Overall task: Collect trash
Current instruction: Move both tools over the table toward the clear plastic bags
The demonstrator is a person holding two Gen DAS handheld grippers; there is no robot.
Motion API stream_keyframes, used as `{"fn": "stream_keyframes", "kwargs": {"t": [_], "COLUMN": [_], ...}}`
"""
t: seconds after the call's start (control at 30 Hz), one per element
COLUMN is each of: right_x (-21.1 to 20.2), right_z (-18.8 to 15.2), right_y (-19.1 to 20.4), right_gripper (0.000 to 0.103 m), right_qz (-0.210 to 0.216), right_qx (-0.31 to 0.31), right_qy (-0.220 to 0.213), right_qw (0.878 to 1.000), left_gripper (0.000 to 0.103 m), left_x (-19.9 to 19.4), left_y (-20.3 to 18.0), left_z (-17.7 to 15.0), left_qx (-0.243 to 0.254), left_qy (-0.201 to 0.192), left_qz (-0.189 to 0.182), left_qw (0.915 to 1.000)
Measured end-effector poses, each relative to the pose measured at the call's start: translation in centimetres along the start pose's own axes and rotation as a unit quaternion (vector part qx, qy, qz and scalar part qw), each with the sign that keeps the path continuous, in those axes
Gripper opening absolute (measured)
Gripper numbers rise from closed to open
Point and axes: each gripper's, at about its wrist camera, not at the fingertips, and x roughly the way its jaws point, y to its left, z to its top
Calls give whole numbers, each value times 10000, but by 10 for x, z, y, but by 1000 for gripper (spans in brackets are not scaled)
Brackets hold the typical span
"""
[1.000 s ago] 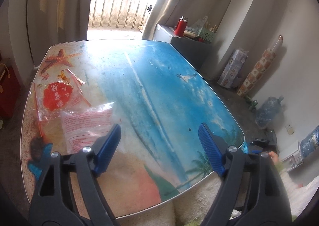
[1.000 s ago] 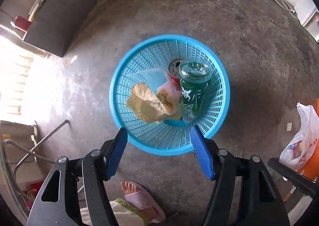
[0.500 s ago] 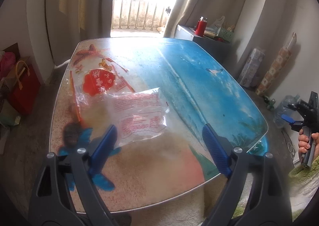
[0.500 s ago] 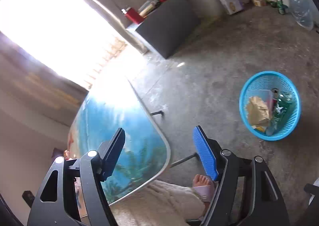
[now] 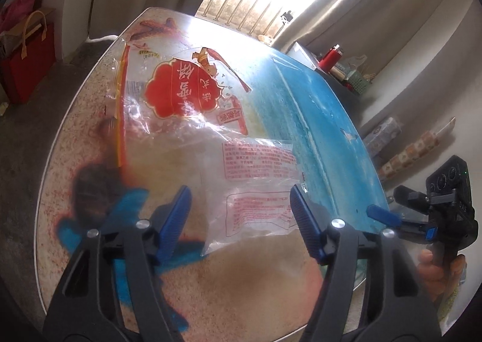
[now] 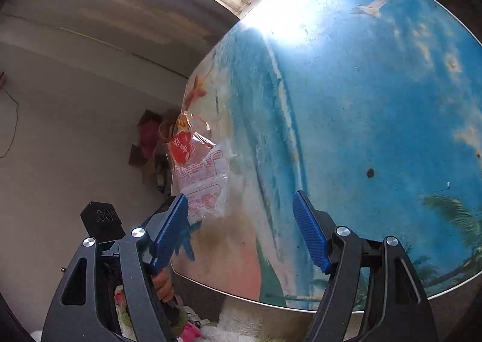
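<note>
While my left hand-held gripper (image 5: 239, 221) hangs open, jaws just narrowing around nothing, over the clear wrapper (image 5: 256, 188) lying near-left on the bench (image 5: 316, 119), I should drop lower and pinch its crumpled near edge; right hand-held gripper (image 6: 241, 230) open, empty.

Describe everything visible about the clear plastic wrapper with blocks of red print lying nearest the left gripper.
The clear plastic wrapper with blocks of red print is a thin, crinkled, see-through film that looks empty. It carries two framed panels of small red text. It lies loosely flat on the beach-print tabletop, over the sandy part, its far edge overlapping the larger clear bag with a red label. The left gripper is open just in front of it, its fingers not yet touching the film. From the right wrist view it shows near the table's left edge.
</note>
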Motion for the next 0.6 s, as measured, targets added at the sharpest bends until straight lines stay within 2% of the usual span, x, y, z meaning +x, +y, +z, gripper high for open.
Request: {"fn": "stream_keyframes", "kwargs": {"t": [0.17, 0.3, 0.43, 0.5, 0.6], "right_x": [41, 45, 40, 33, 16], "right_z": [8, 4, 0, 1, 0], "right_y": [4, 4, 0, -5, -14], "right_gripper": [70, 70, 70, 70, 70], "right_qz": [21, 54, 198, 195, 94], "right_qx": [137, 151, 222, 289, 371], "right_qy": [403, 551, 619, 563, 370], "right_qw": [9991, 9984, 9976, 9978, 9986], "left_gripper": [56, 56, 56, 56, 58], "left_x": [12, 9, 7, 6, -6], "left_y": [-1, -17, -39, -52, -64], "left_z": [-8, -23, -47, -59, -70], "left_qx": [-197, -108, 114, 288, 682], "left_qy": [385, 592, 943, 1146, 1198], "left_qz": [-667, -1116, -1544, -1662, -1567], "left_qw": [9968, 9919, 9834, 9790, 9780]}}
